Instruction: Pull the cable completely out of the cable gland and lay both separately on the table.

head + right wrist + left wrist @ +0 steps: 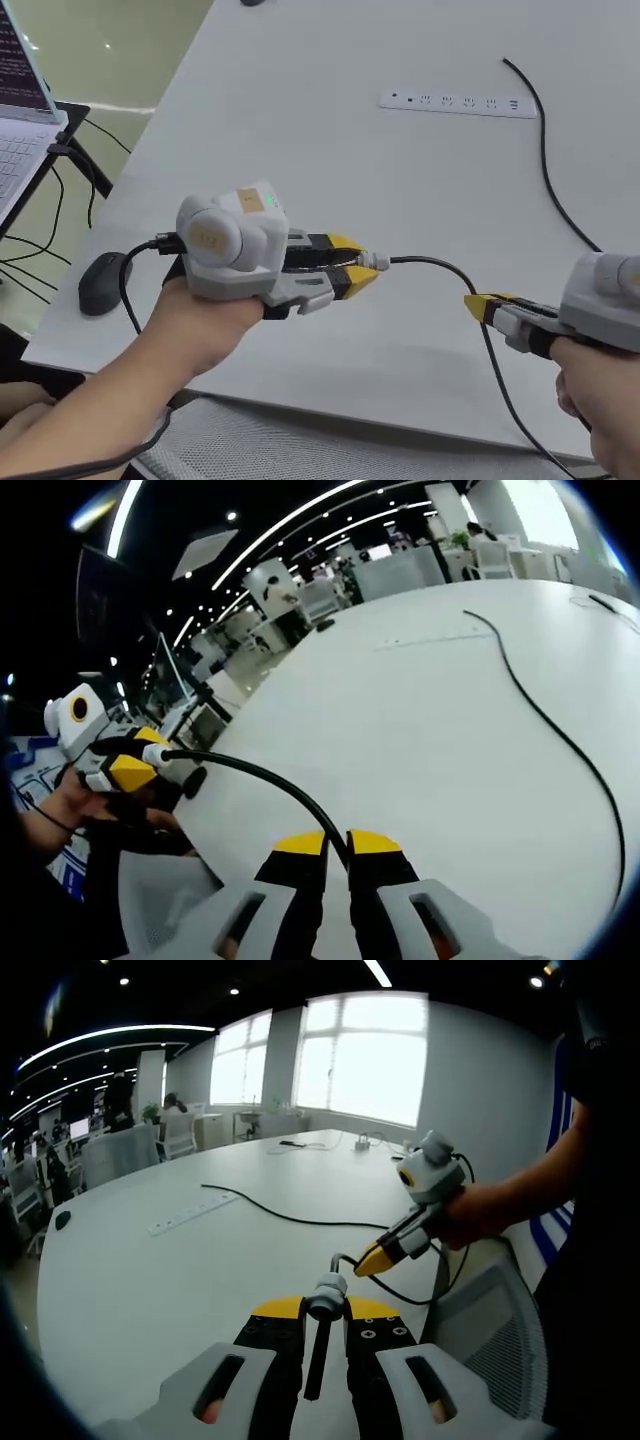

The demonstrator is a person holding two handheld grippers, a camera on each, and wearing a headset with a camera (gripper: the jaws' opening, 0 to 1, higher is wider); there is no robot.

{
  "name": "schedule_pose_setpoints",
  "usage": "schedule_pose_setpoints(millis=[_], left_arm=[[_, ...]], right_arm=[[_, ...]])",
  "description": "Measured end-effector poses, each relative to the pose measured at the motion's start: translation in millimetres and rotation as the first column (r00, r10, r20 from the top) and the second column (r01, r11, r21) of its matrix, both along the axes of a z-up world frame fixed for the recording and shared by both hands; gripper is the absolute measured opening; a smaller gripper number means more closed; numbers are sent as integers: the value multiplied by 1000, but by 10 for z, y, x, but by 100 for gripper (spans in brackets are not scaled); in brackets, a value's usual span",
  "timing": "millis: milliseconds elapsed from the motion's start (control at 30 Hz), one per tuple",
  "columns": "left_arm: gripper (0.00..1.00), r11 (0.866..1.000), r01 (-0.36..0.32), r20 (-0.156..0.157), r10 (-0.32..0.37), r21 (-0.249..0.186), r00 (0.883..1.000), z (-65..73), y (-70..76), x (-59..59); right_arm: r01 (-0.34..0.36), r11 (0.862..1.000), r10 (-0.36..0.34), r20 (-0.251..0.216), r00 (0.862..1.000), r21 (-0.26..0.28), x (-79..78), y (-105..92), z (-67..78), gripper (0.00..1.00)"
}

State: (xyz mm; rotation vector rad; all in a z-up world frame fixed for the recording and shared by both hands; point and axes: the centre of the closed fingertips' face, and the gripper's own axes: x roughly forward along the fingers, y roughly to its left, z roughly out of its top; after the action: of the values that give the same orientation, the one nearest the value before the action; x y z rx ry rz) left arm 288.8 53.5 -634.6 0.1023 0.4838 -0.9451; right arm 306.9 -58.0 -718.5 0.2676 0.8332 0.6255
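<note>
My left gripper (362,265) is held over the near part of the white table (300,130), shut on a small grey cable gland (374,262). In the left gripper view the gland (327,1295) sits between the yellow-tipped jaws of the left gripper (325,1310). A black cable (440,264) leaves the gland and arcs right into my right gripper (478,305), which is shut on it. Past that grip the cable hangs down over the table's front edge. In the right gripper view the cable (270,775) runs from the right gripper (336,842) to the left gripper (140,765).
A white power strip (457,103) lies at the back right, with a second black cable (545,150) curving along the right side. A dark mouse (102,282) sits at the table's left edge, and a laptop (15,100) stands further left. A mesh chair (250,440) is below the front edge.
</note>
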Motion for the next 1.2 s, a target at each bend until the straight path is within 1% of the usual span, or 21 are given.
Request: schedule_pose_setpoints(millis=[133, 167, 400, 500, 600, 633, 667, 700, 733, 767, 833, 867, 900, 967, 1000, 1033, 1067, 1100, 1133, 1167, 1200], left_arm=[[15, 1000, -2, -3, 2, -2, 1000, 5, 9, 3], [15, 1000, -3, -4, 3, -3, 1000, 7, 11, 5], [15, 1000, -3, -4, 3, -6, 1000, 22, -9, 12], [15, 1000, 3, -5, -3, 0, 1000, 13, -28, 4], [15, 1000, 7, -6, -7, -2, 1000, 19, -41, -4], [15, 1000, 8, -6, -8, -2, 1000, 20, -41, -4], [15, 1000, 8, -6, -8, -2, 1000, 22, -40, -5], [15, 1000, 8, -8, -8, -1, 1000, 19, -39, -8], [15, 1000, 9, -9, -9, 0, 1000, 15, -39, -11], [14, 1000, 10, -11, -10, 2, 1000, 10, -39, -15], [15, 1000, 13, -15, -13, 4, 1000, 0, -44, -27], [15, 1000, 15, -15, -15, 5, 1000, -2, -47, -33], [15, 1000, 15, -15, -15, 5, 1000, -1, -48, -34], [15, 1000, 13, -16, -13, 3, 1000, 1, -47, -37], [15, 1000, 11, -16, -11, 3, 1000, 5, -48, -39], [15, 1000, 12, -16, -12, 2, 1000, 6, -50, -41], [15, 1000, 16, -17, -16, 2, 1000, 6, -56, -50], [15, 1000, 17, -17, -17, 4, 1000, 5, -60, -56], [15, 1000, 19, -16, -19, 5, 1000, 5, -65, -62], [15, 1000, 20, -18, -20, 5, 1000, 3, -67, -66], [15, 1000, 21, -19, -21, 4, 1000, 3, -74, -71]], right_arm=[[-29, 999, 30, 25, 999, -25, -3, 6, 7, 3], [-40, 998, 42, 49, 998, -38, 7, 0, 16, 3], [-109, 989, 117, 83, 990, -97, -15, 4, 29, 5], [-166, 973, 187, 128, 974, -158, 0, -4, 47, 12], [-219, 954, 257, 186, 948, -205, -3, 41, 160, 17], [-245, 941, 295, 210, 932, -235, -6, 68, 217, 19], [-262, 931, 321, 227, 919, -253, -9, 94, 257, 21], [-290, 915, 363, 260, 895, -279, -10, 148, 329, 23], [-309, 903, 392, 280, 876, -299, -14, 187, 379, 24], [-335, 885, 433, 308, 847, -324, 0, 236, 423, 26], [-364, 865, 477, 343, 809, -344, -15, 326, 506, 28], [-374, 855, 495, 350, 795, -359, -26, 360, 536, 29], [-391, 838, 524, 361, 772, -380, -43, 414, 576, 30], [-413, 819, 556, 370, 745, -399, -72, 486, 620, 30], [-427, 798, 584, 371, 722, -425, -96, 531, 636, 30], [-432, 785, 601, 377, 705, -443, -104, 558, 650, 30], [-439, 769, 621, 382, 685, -464, -118, 600, 666, 30], [-446, 759, 634, 382, 673, -475, -132, 628, 672, 29], [-459, 738, 659, 381, 649, -495, -155, 676, 679, 29], [-466, 725, 673, 382, 633, -506, -169, 710, 683, 29], [-472, 704, 695, 376, 613, -531, -182, 747, 680, 28]])
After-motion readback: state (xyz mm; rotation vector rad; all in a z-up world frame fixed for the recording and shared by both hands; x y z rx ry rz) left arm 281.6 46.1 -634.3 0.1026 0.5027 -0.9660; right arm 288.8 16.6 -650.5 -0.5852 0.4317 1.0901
